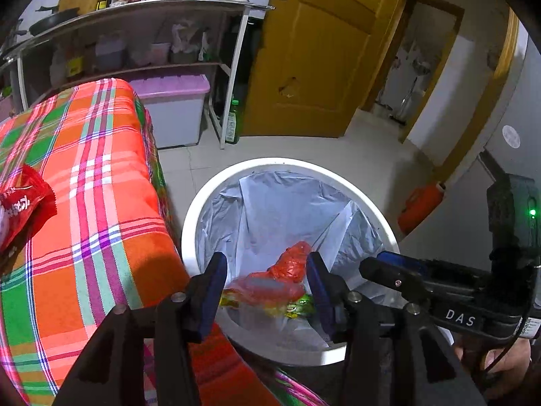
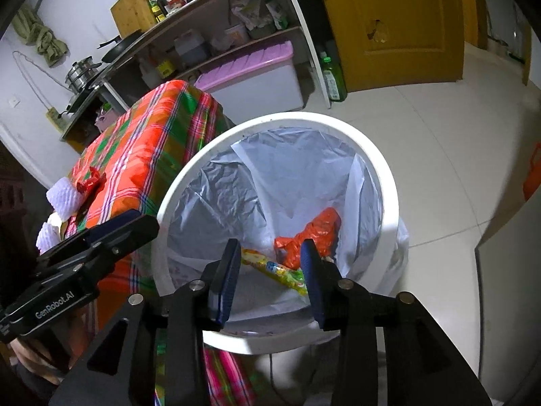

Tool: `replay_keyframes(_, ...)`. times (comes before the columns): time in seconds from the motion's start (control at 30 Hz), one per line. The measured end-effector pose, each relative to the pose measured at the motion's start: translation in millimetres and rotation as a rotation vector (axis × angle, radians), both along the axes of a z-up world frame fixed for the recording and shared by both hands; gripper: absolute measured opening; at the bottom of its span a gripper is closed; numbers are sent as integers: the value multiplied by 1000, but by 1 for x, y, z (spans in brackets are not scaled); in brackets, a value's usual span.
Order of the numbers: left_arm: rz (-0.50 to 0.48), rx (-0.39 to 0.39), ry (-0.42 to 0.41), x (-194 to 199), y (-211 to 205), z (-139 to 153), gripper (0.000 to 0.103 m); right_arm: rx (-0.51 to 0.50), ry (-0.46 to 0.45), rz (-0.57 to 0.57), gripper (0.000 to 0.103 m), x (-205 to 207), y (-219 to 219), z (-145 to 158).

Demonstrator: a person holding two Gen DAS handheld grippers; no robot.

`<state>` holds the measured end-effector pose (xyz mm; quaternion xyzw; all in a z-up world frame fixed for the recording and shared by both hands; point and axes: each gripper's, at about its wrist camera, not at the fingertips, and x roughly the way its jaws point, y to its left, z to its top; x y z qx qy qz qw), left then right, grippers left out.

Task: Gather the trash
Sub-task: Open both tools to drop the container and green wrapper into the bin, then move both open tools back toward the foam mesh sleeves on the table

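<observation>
Both claws, left claw (image 1: 267, 291) and right claw (image 2: 270, 277), gape empty over bin (image 2: 385, 182); wrappers (image 2: 311, 237) lie below.

Both views looked steeply down from close above the white bin (image 1: 203, 209), along each gripper's own two fingers. The left wrist camera sat over the checked cloth (image 1: 94, 182) at the bin's left, facing the yellow door (image 1: 314, 67). The right wrist camera hung nearer the bin (image 2: 382, 182), turned toward the shelf (image 2: 203, 23). They shared bin, cloth, shelf and door.
</observation>
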<state>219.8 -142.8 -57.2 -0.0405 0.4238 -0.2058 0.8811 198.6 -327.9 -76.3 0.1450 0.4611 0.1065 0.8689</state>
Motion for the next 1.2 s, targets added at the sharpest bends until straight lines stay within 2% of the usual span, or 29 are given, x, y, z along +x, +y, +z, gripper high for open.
replay_keyframes(0.27, 13, -29, -25, -8, 7, 10, 49, 0, -40, 8, 38, -9, 3, 16)
replay_keyframes(0.5, 34, -58, -88, -30, 20, 32, 49, 0, -102, 30, 38, -24, 10, 38)
replay_keyframes(0.83, 72, -64, -206, -70, 45, 70, 49, -19, -222, 92, 38, -52, 34, 78)
replay_keyframes(1.2, 140, -70, -247, -99, 78, 84, 49, -26, -281, 159, 38, -69, 68, 97)
